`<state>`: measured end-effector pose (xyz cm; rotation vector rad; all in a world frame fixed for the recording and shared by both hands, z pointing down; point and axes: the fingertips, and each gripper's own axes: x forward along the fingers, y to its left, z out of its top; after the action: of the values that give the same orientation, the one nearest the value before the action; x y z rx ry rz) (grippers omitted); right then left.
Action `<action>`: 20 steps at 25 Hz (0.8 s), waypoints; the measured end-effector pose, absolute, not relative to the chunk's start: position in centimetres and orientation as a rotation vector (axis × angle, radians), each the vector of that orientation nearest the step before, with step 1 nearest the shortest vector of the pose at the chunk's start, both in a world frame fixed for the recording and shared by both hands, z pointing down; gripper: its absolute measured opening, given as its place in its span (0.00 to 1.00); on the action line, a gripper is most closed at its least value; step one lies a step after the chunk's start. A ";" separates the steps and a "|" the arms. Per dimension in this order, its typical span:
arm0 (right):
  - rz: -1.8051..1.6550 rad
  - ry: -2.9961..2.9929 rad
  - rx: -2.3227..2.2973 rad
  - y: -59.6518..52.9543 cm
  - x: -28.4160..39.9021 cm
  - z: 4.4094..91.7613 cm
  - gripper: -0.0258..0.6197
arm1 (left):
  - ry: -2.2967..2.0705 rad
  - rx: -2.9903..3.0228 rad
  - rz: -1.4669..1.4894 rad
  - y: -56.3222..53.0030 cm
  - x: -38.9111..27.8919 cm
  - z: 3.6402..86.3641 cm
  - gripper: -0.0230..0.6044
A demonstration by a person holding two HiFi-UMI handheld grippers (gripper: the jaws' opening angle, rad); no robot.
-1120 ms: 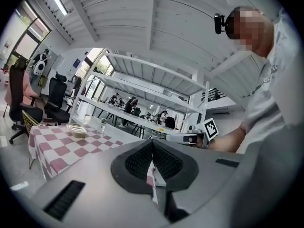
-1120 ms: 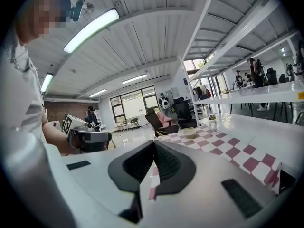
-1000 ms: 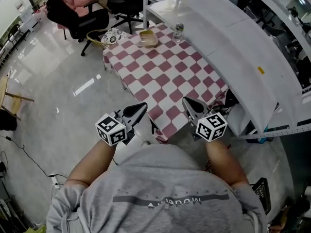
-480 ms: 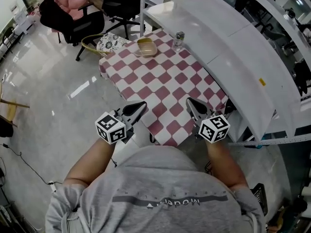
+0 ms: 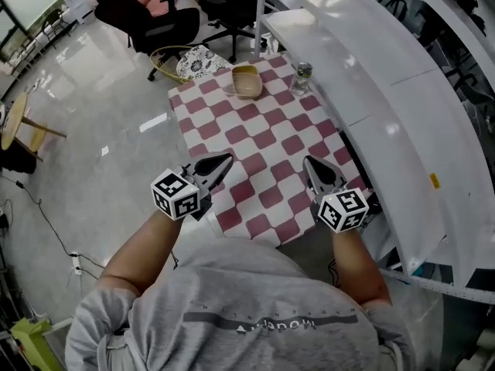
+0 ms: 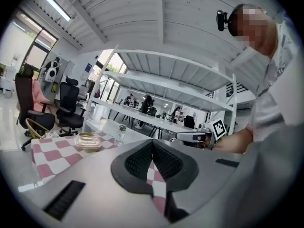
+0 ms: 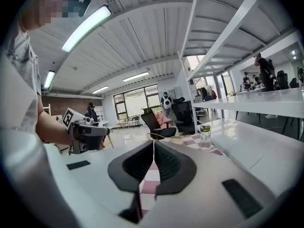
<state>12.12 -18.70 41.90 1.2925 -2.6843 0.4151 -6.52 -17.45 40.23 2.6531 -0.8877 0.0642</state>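
In the head view my left gripper [image 5: 222, 160] and right gripper [image 5: 311, 165] hover side by side over the near edge of a table with a red-and-white checked cloth [image 5: 255, 141]. Both are shut and hold nothing. A tan bowl [image 5: 246, 82] and a small clear bottle [image 5: 302, 74] stand at the table's far end. The left gripper view shows its shut jaws, the bowl [image 6: 88, 141] and the bottle [image 6: 120, 130] beyond. The right gripper view shows its shut jaws and the bottle [image 7: 204, 135].
A long white shelving bench [image 5: 402, 91] runs along the table's right side. A wicker basket [image 5: 186, 59] and black office chairs [image 5: 155, 18] stand on the glossy floor beyond the table. A small wooden stool [image 5: 23, 130] is at the far left.
The person has stepped closer to the table; both grippers now reach over its near edge. Both stay shut.
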 end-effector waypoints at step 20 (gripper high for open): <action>0.864 -2.619 1.130 -35.9 8.2 52.8 0.09 | -0.883 2.648 0.100 -27.7 -6.2 47.4 0.06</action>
<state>8.17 -35.90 52.78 1.1299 -2.6192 0.8637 -6.22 -27.71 47.42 2.6476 -0.8828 0.1004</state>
